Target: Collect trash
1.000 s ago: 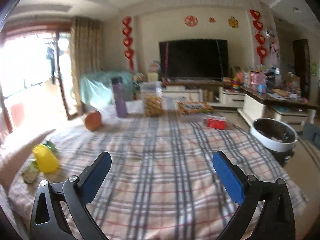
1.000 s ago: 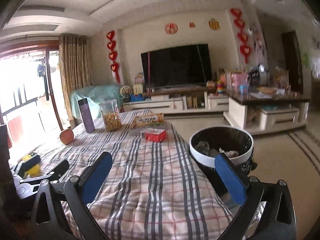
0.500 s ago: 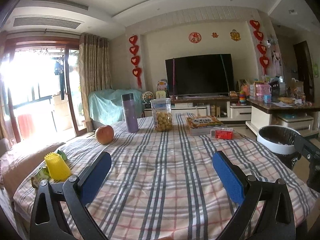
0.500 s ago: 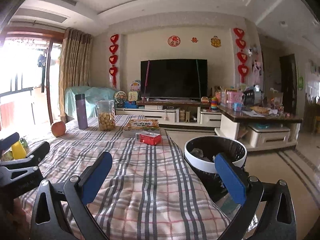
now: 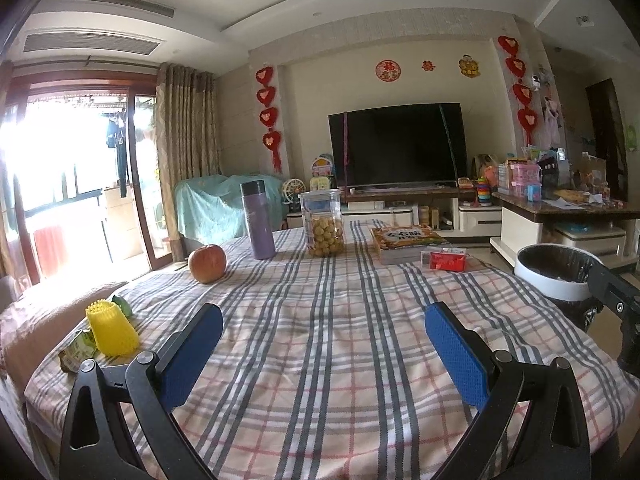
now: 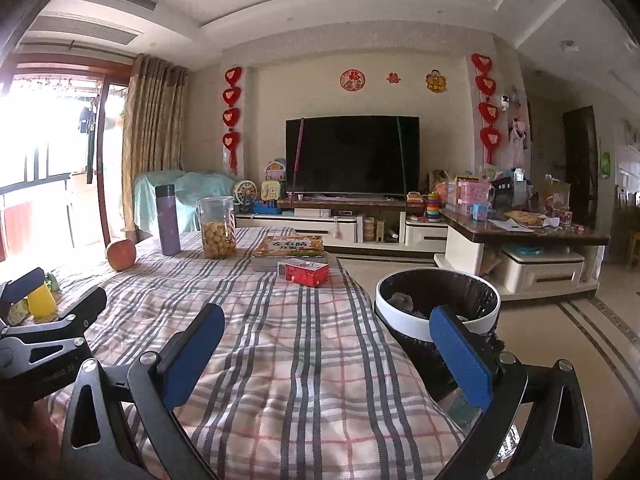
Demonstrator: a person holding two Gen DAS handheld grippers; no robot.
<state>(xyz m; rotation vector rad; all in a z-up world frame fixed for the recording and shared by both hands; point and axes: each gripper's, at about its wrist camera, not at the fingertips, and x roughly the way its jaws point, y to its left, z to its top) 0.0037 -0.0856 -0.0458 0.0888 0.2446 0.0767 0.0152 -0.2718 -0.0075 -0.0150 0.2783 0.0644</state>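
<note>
views pitched up and level over the last second: we now look across the counter (image 5: 320, 344) rather than down on it, so we read this as a reset between picks. left tool (image 5: 322, 354) and right tool (image 6: 326, 354) both hover wide open, empty. remaining trash looks like the yellow cup (image 5: 112, 332) and wrappers (image 5: 74, 354) at the counter's left edge; bin (image 6: 438, 312) stands just beside the right edge.

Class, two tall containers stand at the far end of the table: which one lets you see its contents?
The clear jar: round yellow snacks show through its wall. The purple flask beside it is opaque.
</note>
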